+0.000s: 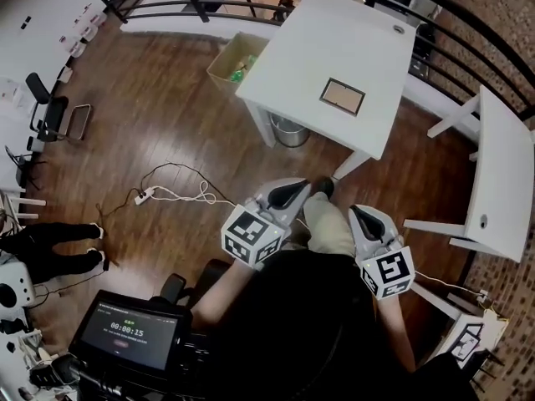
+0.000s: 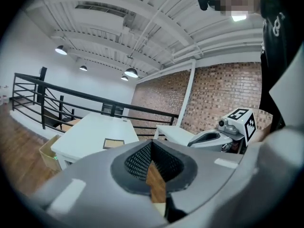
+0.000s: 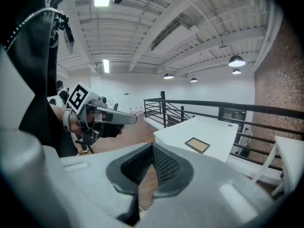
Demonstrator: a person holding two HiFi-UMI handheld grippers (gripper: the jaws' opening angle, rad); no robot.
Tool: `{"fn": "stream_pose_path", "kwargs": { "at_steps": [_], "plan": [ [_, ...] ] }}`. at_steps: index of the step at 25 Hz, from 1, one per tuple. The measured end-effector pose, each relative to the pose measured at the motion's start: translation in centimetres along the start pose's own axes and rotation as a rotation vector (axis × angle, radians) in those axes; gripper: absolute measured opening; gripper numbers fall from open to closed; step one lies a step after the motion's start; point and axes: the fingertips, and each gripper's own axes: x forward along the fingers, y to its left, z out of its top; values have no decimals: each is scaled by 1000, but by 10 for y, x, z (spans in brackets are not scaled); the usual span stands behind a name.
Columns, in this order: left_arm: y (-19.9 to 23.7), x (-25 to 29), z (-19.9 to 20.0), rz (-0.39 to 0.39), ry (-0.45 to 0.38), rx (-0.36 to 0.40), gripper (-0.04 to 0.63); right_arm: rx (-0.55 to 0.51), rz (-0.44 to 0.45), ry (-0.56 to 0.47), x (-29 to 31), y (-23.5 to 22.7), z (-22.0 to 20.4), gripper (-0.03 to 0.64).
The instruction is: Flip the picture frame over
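picture frame (image 1: 342, 96) lies flat on white table (image 1: 334, 32), at 12 o'clock from both grippers, well apart. thin rectangle, dark rim, tan board-like panel. probably light, stiff, possibly glass-faced and fragile; best pinched at one rim edge. left gripper (image 1: 291, 194) and right gripper (image 1: 364, 219): jaws pressed together, nothing between.

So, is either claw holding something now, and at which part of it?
Nothing is held. The left claw and the right claw are both shut and empty; the frame lies untouched on the table.
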Motion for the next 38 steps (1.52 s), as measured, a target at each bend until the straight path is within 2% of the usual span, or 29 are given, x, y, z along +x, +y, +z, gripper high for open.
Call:
{"fn": "stream_pose_path", "kwargs": {
  "at_steps": [5,13,18,23,28,38],
  "plan": [
    [-46,-6,-2,-55,-10,14,15,-15,-19,-20,-33,11,4,-8],
    [-97,8,-19,-82,-3,-13,15,-50,5,-55,-74,4,3,-8],
    [-140,28,-29,-84,1,-14,15,-52,9,-63,-115,-14,-15,-8],
    [-196,52,-30,-118,-23,-9,15,-46,15,-69,-162,-29,-35,-8],
    [-257,72,-48,-144,18,7,15,-22,0,-68,-211,-47,-70,-8],
    [-275,87,-39,-170,-3,51,15,4,-67,-94,-231,-76,-68,-8]
  ]
}}
